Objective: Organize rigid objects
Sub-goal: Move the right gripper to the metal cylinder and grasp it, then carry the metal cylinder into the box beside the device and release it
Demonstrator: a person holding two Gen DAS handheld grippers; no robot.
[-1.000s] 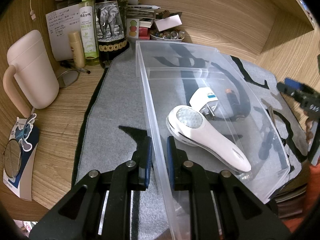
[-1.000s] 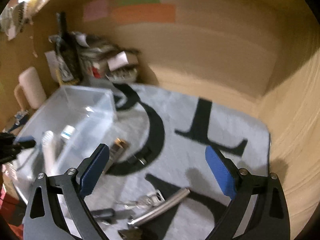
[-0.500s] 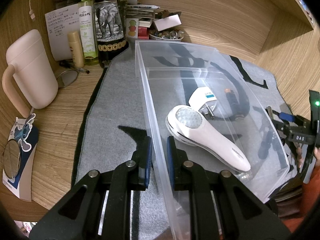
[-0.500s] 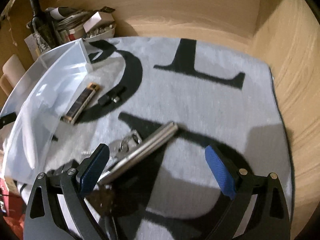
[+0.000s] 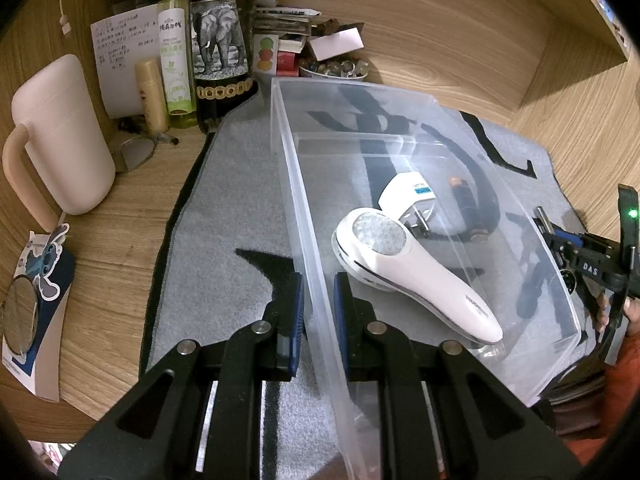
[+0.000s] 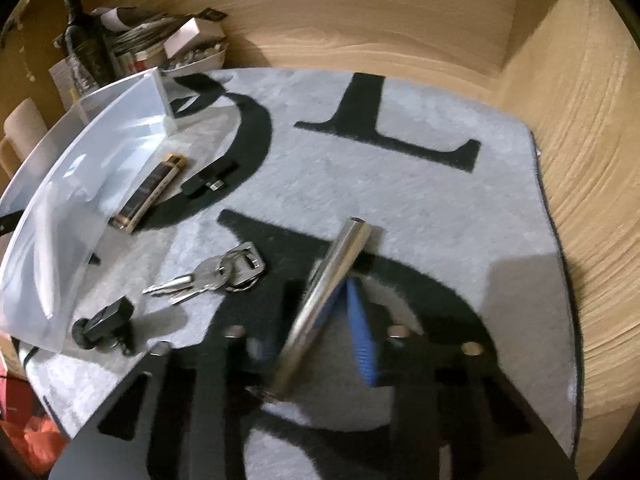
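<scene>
Right gripper (image 6: pixel 338 312): fingers were drawn narrow on the steel tube (image 6: pixel 320 308), blue pads on either side of its lower half. The tube's long axis ran from the gripper up and to the right, open end pointing away toward the far right of the mat (image 6: pixel 400 184); whether it was lifted off the mat cannot be told. Half a second earlier the same fingers were spread wide, with the tube lying flat between and ahead of them.

Beside the tube lay the keys (image 6: pixel 212 276), left of it; a black clip (image 6: pixel 104 322) sat nearer the bin (image 6: pixel 120 92); a battery (image 6: pixel 150 192) and a small black plug (image 6: pixel 208 178) lay farther up the mat.

Left gripper (image 5: pixel 318 308): fingers were pinched on the bin's (image 5: pixel 296 200) near long wall, one pad inside, one outside, as in the earlier frames. Inside the bin lay the white shaver (image 5: pixel 404 268), head toward the far end, and a white charger (image 5: pixel 408 196) touching it.
</scene>
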